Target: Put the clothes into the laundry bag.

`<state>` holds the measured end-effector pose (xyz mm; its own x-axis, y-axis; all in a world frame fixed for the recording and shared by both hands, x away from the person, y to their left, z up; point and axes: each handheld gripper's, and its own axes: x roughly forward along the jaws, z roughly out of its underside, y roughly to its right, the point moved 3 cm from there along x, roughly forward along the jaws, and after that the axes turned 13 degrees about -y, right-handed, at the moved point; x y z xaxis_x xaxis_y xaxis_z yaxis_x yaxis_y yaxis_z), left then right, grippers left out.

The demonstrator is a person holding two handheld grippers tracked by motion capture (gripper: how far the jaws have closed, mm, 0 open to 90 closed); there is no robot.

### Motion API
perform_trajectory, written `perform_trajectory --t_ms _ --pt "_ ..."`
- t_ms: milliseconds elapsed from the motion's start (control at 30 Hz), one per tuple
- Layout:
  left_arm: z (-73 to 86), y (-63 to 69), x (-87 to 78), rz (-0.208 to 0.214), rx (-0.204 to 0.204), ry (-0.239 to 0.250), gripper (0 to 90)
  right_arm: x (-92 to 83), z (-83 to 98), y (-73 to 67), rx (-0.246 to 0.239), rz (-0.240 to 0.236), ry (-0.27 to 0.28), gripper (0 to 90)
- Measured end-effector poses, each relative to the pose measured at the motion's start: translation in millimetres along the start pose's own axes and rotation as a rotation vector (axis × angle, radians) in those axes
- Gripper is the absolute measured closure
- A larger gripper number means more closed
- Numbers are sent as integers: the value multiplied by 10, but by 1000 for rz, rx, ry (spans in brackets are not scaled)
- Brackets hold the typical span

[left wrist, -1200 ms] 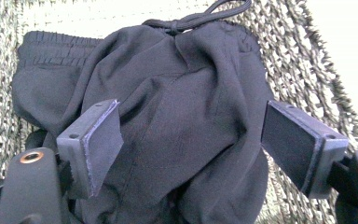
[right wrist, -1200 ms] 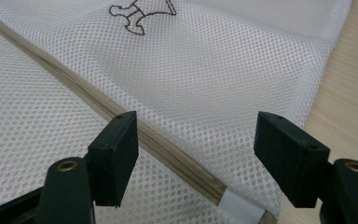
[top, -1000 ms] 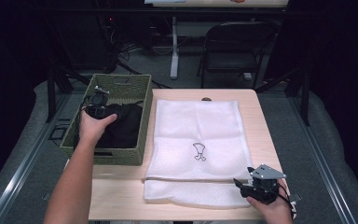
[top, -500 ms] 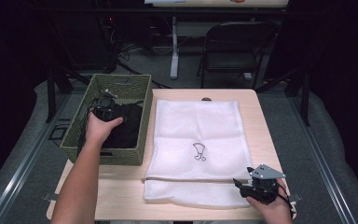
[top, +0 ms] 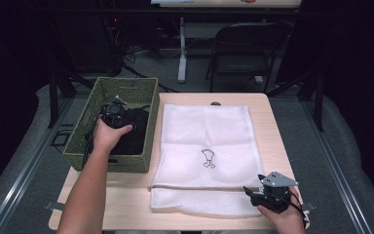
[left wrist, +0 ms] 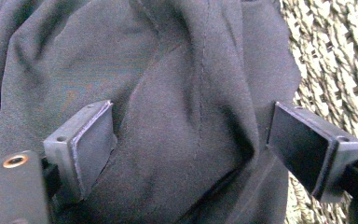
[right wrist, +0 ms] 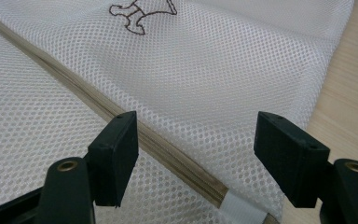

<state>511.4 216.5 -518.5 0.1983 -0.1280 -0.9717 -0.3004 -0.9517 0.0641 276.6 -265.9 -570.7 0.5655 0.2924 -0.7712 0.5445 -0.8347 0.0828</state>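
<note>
One basket [top: 143, 100] far left with one black cloth [top: 134, 134] inside; one white mesh bag [top: 209, 141] centre; two grippers; one chair [top: 246, 46] far.

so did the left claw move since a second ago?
Yes. The left claw has gone deeper into the woven basket, toward its far wall, over the black cloth; its jaws have just been opening.

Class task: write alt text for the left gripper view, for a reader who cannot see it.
A hand-held gripper hangs open over crumpled black cloth, a raised fold lying between its two black jaws, which have just been opening. The woven wall of a green basket shows at the right edge.
</note>
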Motion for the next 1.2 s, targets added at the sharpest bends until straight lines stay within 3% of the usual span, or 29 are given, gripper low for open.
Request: perform_trajectory --t_ms 367,733,1200 --pt "7 -13 35 -36 18 -11 152 2 -1 -2 -2 0 1 304" --pt "50 -85 54 -56 -16 -10 150 3 -3 -1 -2 0 1 304" --pt "75 -199 49 -148 -63 -14 42 4 -3 -1 -2 1 0 303"
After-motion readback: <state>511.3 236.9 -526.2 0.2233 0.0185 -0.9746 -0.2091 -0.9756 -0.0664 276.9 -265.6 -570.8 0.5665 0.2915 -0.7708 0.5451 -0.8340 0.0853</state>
